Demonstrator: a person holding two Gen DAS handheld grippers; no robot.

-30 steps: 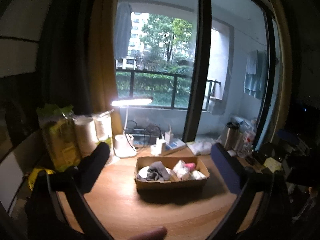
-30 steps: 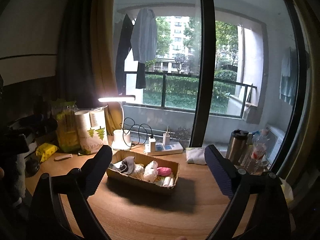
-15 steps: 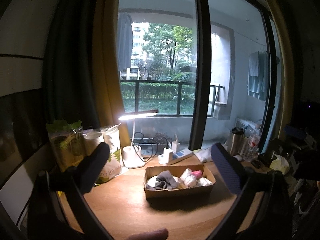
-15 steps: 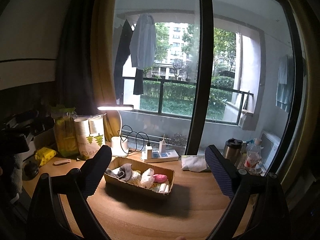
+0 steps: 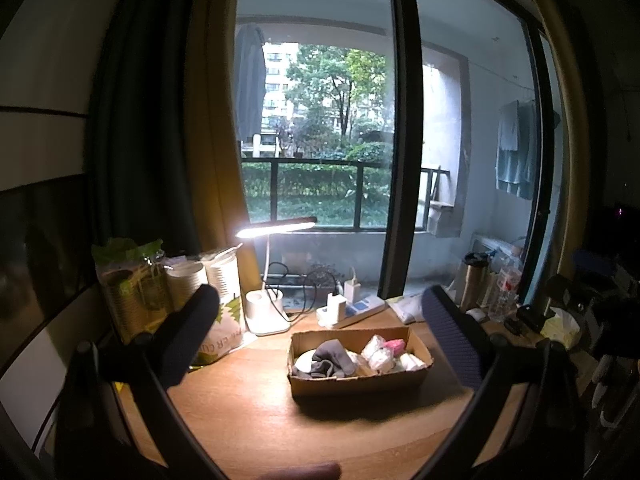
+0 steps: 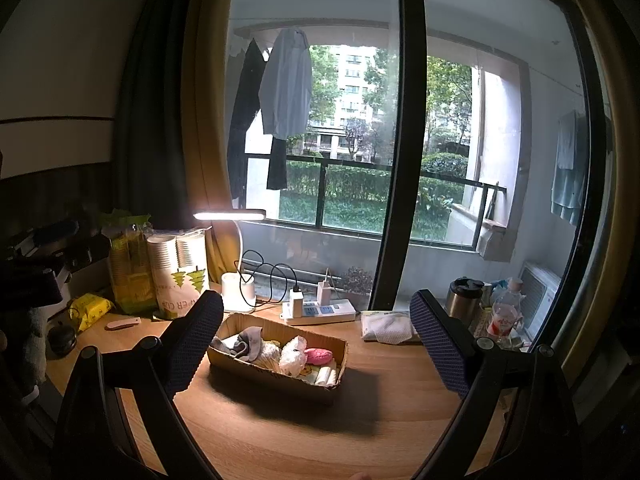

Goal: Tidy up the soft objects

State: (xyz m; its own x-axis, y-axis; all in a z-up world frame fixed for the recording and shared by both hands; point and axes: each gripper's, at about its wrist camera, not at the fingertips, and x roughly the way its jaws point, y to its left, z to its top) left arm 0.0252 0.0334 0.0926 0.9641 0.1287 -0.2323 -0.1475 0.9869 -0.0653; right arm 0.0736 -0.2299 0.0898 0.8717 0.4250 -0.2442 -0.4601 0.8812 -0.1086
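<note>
Tall glazed balcony doors back a wooden desk. At mid-desk sits a shallow brown cardboard tray holding soft items: a grey sock, white crumpled bundles and a small pink piece. Behind it stand a lit white desk lamp and a white power strip. Left gripper and right gripper hover short of the tray, jaws spread wide, holding nothing.
</note>
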